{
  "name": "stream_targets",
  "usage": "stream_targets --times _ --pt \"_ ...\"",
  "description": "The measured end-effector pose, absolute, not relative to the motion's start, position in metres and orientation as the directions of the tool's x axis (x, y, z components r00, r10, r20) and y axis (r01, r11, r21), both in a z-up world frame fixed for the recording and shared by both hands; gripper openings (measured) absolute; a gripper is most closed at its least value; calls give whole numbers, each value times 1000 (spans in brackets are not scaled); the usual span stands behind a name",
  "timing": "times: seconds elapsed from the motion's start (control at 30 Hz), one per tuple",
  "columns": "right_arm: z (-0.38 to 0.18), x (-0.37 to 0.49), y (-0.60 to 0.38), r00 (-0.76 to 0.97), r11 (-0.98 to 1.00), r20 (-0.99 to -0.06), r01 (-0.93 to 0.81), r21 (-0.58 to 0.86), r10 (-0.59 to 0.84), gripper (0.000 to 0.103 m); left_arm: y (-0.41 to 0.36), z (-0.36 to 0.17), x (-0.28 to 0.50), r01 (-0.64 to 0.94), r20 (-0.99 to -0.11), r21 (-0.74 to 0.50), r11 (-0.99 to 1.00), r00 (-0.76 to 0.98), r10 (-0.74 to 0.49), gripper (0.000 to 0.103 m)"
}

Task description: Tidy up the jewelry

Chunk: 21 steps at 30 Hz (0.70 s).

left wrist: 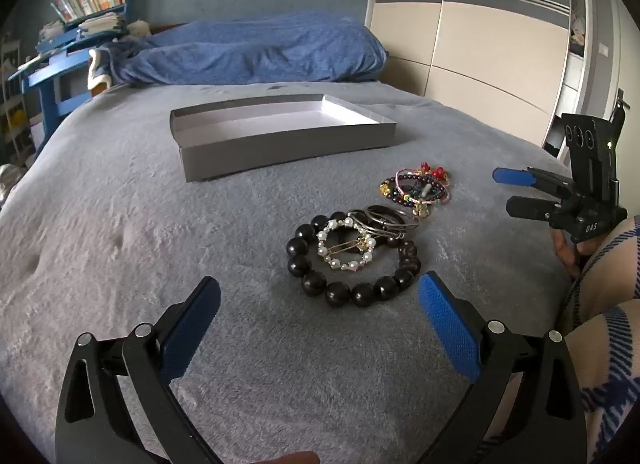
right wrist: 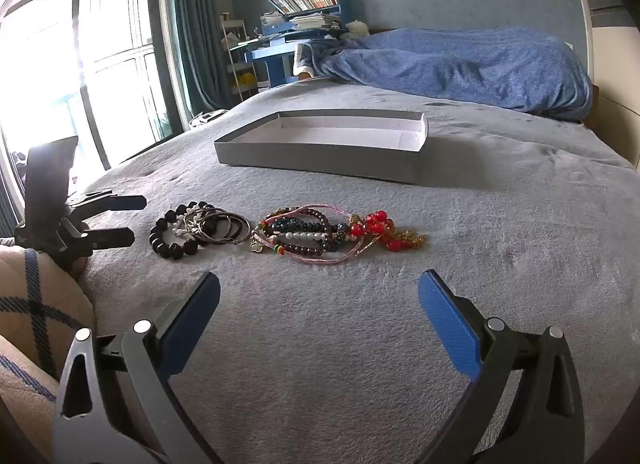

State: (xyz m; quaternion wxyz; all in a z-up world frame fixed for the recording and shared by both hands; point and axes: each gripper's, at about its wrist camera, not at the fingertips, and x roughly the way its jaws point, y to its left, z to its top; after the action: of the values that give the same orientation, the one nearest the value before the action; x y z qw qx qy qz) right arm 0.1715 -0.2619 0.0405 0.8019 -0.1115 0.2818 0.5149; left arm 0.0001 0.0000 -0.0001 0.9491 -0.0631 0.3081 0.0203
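On the grey bed cover lie two heaps of jewelry. A black bead bracelet (left wrist: 352,264) (right wrist: 172,234) rings a pearl bracelet (left wrist: 347,245) and touches thin metal bangles (left wrist: 390,220) (right wrist: 226,228). Beside them sits a tangle of coloured bead bracelets (left wrist: 416,190) (right wrist: 320,234) with red beads (right wrist: 374,224). A shallow grey box (left wrist: 280,144) (right wrist: 320,158) lies beyond them with nothing visible inside. My left gripper (left wrist: 320,300) (right wrist: 138,220) is open just short of the black beads. My right gripper (right wrist: 320,300) (left wrist: 502,192) is open, short of the coloured tangle.
A rumpled blue blanket (left wrist: 256,52) (right wrist: 460,64) lies across the far end of the bed. A blue desk with books (left wrist: 76,44) (right wrist: 296,24) stands beyond it. Wardrobe doors (left wrist: 472,32) are on one side, a bright window (right wrist: 80,64) on the other. A checked sleeve (right wrist: 36,304) shows.
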Motion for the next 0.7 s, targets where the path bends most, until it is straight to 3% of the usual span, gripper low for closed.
stream_targets --times 0.7 --pt "41 172 -262 310 446 -566 -888 114 763 98 0 0 0 -77 -587 -110 991 809 -3 98"
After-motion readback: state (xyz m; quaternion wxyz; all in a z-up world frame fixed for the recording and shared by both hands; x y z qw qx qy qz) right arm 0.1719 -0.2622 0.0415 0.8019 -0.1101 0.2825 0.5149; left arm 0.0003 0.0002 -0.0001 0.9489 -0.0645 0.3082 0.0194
